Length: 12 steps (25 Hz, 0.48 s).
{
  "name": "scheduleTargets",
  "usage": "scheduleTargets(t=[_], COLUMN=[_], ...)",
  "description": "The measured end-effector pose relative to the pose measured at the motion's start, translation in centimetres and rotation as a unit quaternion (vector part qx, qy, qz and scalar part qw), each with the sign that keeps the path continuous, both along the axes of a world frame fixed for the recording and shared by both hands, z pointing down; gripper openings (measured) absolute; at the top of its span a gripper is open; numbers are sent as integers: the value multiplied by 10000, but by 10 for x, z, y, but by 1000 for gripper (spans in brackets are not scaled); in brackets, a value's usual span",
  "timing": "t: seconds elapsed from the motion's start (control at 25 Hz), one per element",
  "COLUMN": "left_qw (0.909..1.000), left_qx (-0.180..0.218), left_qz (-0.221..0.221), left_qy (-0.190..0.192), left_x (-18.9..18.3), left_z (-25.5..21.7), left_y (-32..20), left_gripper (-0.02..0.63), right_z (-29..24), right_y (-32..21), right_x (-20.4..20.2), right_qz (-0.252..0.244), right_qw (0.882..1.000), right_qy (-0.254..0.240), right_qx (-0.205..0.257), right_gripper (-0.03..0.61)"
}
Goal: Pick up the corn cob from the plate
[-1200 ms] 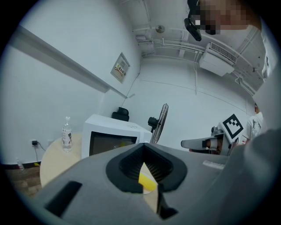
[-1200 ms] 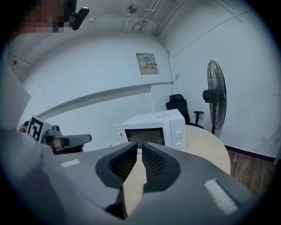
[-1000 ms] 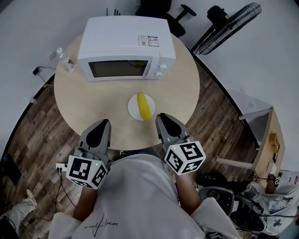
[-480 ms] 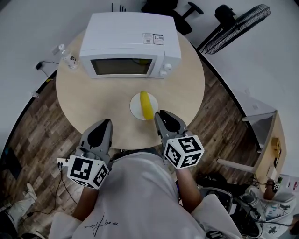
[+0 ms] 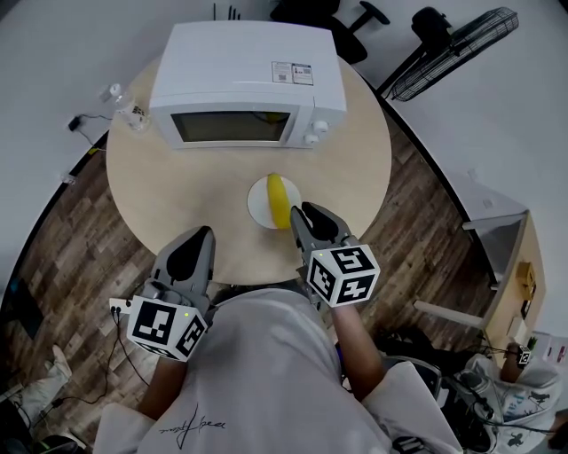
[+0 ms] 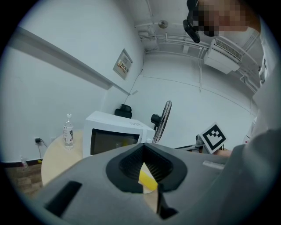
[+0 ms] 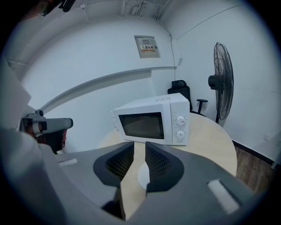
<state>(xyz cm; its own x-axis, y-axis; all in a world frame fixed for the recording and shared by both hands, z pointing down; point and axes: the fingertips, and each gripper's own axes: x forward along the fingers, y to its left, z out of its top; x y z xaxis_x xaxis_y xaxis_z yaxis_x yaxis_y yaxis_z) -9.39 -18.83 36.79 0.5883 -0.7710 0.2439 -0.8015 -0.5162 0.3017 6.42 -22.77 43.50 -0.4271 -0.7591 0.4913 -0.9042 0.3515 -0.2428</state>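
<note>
Moved up since a second ago: right gripper (image 5: 301,214), now further across the table (image 5: 160,191) and lower, tips just beside the near right rim of the plate (image 5: 257,202). Its jaws have just been opening; a narrow gap is seen in the right gripper view, with only table top and a bit of white plate showing through it, nothing gripped. Left gripper (image 5: 201,236) is kept where it was, at the near table edge, well apart from the plate; its jaw tips are seen together in the left gripper view, nothing held.

Corn cob (image 5: 280,199) is left lying on the right half of the plate, long axis pointing roughly away from the person, near end closest to the right gripper tips. Contact between tips and cob cannot be told.

Microwave (image 5: 244,84) is set behind the plate, door shut, apart from it. Water bottle (image 5: 124,105) is stood upright at the far left table edge beside the microwave. Standing fan (image 5: 453,40) and office chair (image 5: 330,19) are seen on the floor beyond the table.
</note>
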Motion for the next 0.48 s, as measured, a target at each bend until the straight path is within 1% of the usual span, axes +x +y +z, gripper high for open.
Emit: scheduleTargets(t=[0.32,0.4,0.48], left_qw=[10000,10000,9999], left_qx=[-21,-26,-26], left_qz=[-54,-59,-70], left_qy=[-51,-71,-77], left_x=[-4,-5,-6], left_z=[1,1,1], left_y=[-1,-1,0], left_gripper=[-8,-8,-8], right_z=[25,30,36], right_y=[-11,-13,-15], right_x=[1,2,3], right_qz=[42,77,96], right_qw=[9996,9994,9992], right_qy=[71,73,67], right_qx=[-264,-323,-394], right_gripper=[112,132,138])
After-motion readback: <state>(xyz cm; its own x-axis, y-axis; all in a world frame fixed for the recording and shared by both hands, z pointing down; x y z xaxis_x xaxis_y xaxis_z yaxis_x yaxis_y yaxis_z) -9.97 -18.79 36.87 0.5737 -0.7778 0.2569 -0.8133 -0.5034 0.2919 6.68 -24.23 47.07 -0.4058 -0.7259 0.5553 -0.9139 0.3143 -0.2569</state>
